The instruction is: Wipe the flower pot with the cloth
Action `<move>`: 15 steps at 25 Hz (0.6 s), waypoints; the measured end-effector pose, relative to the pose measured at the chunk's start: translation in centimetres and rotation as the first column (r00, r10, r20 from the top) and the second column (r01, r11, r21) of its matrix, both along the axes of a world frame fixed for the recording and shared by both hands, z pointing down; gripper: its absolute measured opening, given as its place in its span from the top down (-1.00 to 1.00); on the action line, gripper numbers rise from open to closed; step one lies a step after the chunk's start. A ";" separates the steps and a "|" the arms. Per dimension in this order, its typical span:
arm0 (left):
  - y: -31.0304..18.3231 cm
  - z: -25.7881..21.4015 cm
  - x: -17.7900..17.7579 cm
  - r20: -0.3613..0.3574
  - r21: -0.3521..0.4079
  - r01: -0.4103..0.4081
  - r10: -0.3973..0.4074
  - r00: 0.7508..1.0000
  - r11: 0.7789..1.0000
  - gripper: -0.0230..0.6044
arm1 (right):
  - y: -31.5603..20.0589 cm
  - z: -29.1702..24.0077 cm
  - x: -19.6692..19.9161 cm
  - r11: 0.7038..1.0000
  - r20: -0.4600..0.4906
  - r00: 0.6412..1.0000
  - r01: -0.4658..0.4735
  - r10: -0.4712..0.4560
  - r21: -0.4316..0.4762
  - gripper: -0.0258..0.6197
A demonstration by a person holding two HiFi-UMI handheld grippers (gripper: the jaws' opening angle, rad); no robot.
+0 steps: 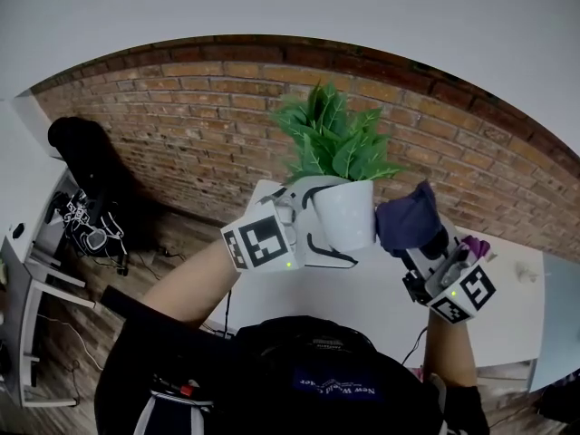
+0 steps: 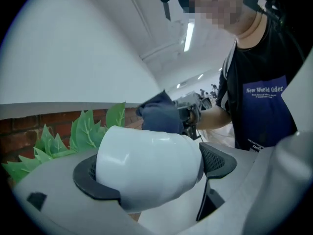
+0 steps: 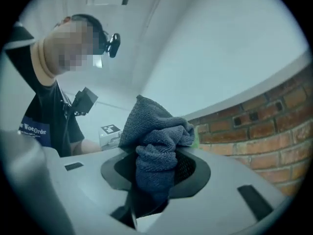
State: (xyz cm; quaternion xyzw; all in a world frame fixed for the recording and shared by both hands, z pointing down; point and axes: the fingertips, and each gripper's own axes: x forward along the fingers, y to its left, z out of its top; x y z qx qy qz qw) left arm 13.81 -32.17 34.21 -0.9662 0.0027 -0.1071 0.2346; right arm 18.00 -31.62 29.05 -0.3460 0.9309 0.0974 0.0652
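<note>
Nearby, left gripper (image 1: 319, 227) jaws clamp the glossy white ceramic flower pot (image 1: 349, 214), lifted clear above the white table (image 1: 381, 306) w/ free room round it. Pot axis approx. upright, green leafy plant (image 1: 331, 139) on top. Right gripper (image 1: 424, 241), pinching a bunched dark-blue microfibre cloth (image 1: 408, 217), touches pot's right side; right gripper view shows cloth only, no pot. Red brick wall (image 1: 181, 125) behind.

Counts by kind
One white flower pot (image 1: 352, 216), one green plant (image 1: 331, 139), one dark blue cloth (image 1: 408, 220), one white table (image 1: 381, 299), two grippers: left gripper (image 1: 317, 225), right gripper (image 1: 421, 243)
</note>
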 end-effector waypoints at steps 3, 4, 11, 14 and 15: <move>-0.9 1.1 0.3 0.067 0.015 0.021 -0.022 0.997 1.000 -0.75 | 0.6 -1.3 -4.6 0.996 -0.131 0.991 0.009 0.003 0.092 0.52; -1.0 1.6 0.3 0.089 0.017 0.027 -0.029 0.996 0.999 -0.75 | 0.8 -1.2 -5.8 0.992 -0.180 0.984 0.015 0.007 0.122 0.52; -1.4 3.6 0.3 0.179 0.018 0.054 -0.057 0.982 0.998 -0.75 | 0.5 3.0 -10.2 0.982 -0.514 0.855 0.032 0.069 0.184 0.52; -1.3 3.8 0.2 0.186 0.042 0.049 -0.056 0.981 0.998 -0.75 | -0.1 2.5 -9.5 0.987 -0.472 0.878 -0.008 0.083 0.158 0.52; -1.2 3.6 0.1 0.181 0.046 0.045 -0.053 0.982 0.998 -0.74 | -0.4 2.1 -9.0 0.990 -0.434 0.896 -0.037 0.094 0.137 0.52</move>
